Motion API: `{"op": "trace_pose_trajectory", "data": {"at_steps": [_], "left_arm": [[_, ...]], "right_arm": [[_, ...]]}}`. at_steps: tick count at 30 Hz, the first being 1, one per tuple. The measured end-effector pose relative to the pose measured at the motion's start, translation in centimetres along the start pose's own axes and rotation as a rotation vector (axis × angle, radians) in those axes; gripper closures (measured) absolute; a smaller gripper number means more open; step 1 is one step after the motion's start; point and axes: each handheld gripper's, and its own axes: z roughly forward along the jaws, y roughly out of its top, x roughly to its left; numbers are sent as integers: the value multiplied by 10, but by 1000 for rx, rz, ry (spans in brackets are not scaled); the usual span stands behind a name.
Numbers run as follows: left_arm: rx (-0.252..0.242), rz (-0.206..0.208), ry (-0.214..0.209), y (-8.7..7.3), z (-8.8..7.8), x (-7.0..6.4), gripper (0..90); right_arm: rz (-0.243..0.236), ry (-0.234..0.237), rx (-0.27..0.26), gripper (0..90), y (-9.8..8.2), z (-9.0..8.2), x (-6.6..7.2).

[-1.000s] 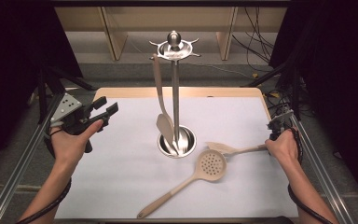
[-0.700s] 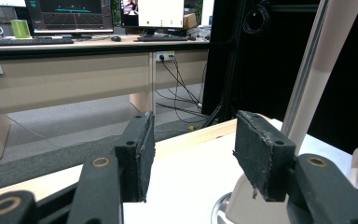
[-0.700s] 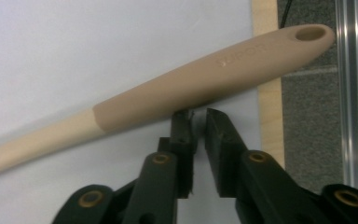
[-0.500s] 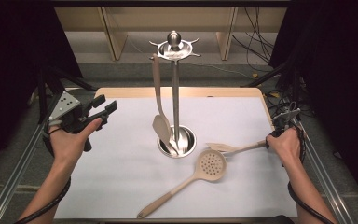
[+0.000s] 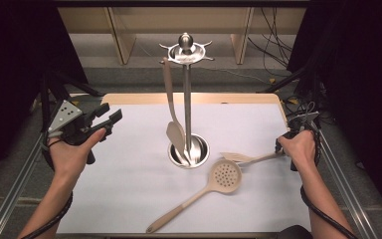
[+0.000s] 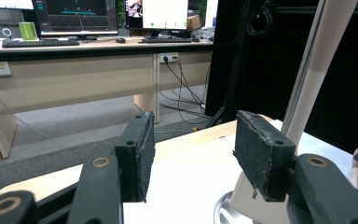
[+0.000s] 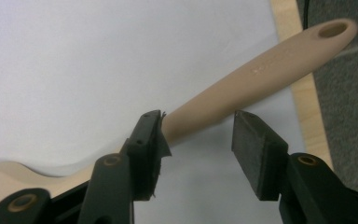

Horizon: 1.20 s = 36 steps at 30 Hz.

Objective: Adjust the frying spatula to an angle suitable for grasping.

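between the right gripper (image 7: 196, 140) fingers lies a beige fork (image 7: 261, 74), handle hole showing.

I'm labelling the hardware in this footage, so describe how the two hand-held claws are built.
Each claw is black, with two jaws ending in flat, dark, rough-textured pads frayed at the edges, and brass-coloured pivot pins. The left claw carries a grey three-cornered plate with dark dots. The right claw has matching jaws. A black cable trails along each bare forearm.

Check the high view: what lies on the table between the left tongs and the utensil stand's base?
Nothing does: in the high view, bare white table runs from the open left tongs to the stand's round base.
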Motion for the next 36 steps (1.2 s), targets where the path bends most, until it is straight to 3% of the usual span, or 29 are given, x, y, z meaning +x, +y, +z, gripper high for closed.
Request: {"op": "trace_pose_trajectory", "data": {"at_steps": [1,3,4,7,8,10,11,13,17,19,20,21,22,24,25,26,28,29,30,32,33,35,36], "left_arm": [[0,0,3,0,0,0,469],[0,1,6,0,0,1,469],[-1,1,6,0,0,1,469],[-2,1,0,1,2,-1,470],[0,1,-3,1,3,-1,469],[4,2,-12,-1,5,-1,469],[4,2,-13,-1,6,-1,469],[4,4,-17,-1,6,-1,469],[-2,3,-17,-1,4,0,469],[-1,6,-17,-1,4,0,469],[-2,7,-17,-1,4,0,470],[-2,6,-18,0,4,0,470],[-2,6,-17,0,3,0,470],[-4,5,-14,0,3,0,470],[-4,5,-13,1,3,1,470],[-4,5,-12,1,3,1,470],[-2,5,-12,0,3,2,470],[-1,3,-11,0,3,2,470],[0,3,-11,-1,4,2,470],[3,6,-10,-1,4,2,470],[3,7,-11,-1,4,2,470],[1,6,-14,-1,4,1,470],[1,6,-15,-1,4,1,470]], "right_arm": [[72,7,23,523,1,1,5],[17,-7,19,513,2,3,2],[81,1,40,507,3,3,6],[93,-3,36,506,2,4,6],[70,-11,17,508,1,4,4],[88,-9,5,511,-2,6,3],[68,-13,-2,507,-3,7,1],[80,-6,0,505,-4,8,0],[151,-1,11,488,-4,8,2],[114,-4,2,480,-2,10,-2],[73,-10,13,455,-2,9,-6],[134,15,16,441,0,8,-3],[154,35,8,443,1,9,-2],[142,18,24,450,2,10,-1],[84,6,2,450,1,14,-4],[153,20,30,444,3,15,2],[143,8,31,439,4,20,2],[97,-6,23,440,4,23,-1],[138,-11,34,440,5,21,4],[127,-30,15,446,6,24,6],[103,-57,22,452,6,25,5],[128,-74,45,463,9,25,8],[108,-93,53,468,9,25,7]]}}
